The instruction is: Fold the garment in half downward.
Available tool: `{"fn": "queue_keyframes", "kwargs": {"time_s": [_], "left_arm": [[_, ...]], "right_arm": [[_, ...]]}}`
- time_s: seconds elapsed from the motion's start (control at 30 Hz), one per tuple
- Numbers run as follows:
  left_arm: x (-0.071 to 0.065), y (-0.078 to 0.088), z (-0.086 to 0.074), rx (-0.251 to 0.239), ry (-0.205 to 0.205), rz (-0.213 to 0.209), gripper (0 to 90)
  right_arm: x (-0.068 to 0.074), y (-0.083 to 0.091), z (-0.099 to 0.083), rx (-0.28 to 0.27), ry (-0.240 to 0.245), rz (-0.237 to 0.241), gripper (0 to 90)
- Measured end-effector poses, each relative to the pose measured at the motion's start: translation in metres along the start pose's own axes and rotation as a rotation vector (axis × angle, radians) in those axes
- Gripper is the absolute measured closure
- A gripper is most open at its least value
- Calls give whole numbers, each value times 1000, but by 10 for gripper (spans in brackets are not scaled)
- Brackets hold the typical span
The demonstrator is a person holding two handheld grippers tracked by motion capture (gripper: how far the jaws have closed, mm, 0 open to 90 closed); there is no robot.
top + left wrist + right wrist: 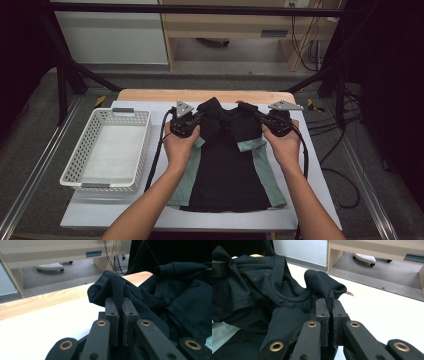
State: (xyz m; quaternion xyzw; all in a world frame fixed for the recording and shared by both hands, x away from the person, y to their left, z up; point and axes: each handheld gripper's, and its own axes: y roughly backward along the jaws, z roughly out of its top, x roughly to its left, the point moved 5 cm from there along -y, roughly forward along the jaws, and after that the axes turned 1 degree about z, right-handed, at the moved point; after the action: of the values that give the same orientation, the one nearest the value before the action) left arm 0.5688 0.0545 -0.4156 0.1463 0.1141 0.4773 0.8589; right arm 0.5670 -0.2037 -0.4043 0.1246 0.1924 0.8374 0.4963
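Observation:
A black shirt (225, 160) with pale green side panels lies flat on the white mat (310, 200), its collar end toward the far edge. My left gripper (199, 116) is shut on a fold of black cloth at the shirt's far left shoulder. That pinch shows close up in the left gripper view, where the gripper (120, 305) clamps the shirt (172, 302). My right gripper (251, 112) is shut on the far right shoulder; in the right gripper view the gripper (329, 305) holds a bunched fold of the shirt (257, 287).
A white perforated basket (107, 150) stands on the mat to the left of the shirt. The wooden table edge (150, 94) runs behind the mat. Black frame bars and cables flank the table on both sides.

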Motion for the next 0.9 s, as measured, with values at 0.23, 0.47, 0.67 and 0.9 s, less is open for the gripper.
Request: {"fn": "queue_keyframes", "kwargs": {"time_s": [0.23, 0.47, 0.67, 0.9], "left_arm": [[-8, 5, -9, -24, 8, 1, 854], [-19, 10, -17, -41, -21, -13, 854], [-27, 16, -31, -51, -41, -16, 851], [-31, 22, -47, -71, -37, -14, 849]], "right_arm": [[3, 1, -5, -1, -3, 15, 866], [8, 2, -14, -2, -5, 34, 866], [13, 6, -23, -1, -8, 51, 865], [23, 12, -38, -1, -13, 79, 866]]}}
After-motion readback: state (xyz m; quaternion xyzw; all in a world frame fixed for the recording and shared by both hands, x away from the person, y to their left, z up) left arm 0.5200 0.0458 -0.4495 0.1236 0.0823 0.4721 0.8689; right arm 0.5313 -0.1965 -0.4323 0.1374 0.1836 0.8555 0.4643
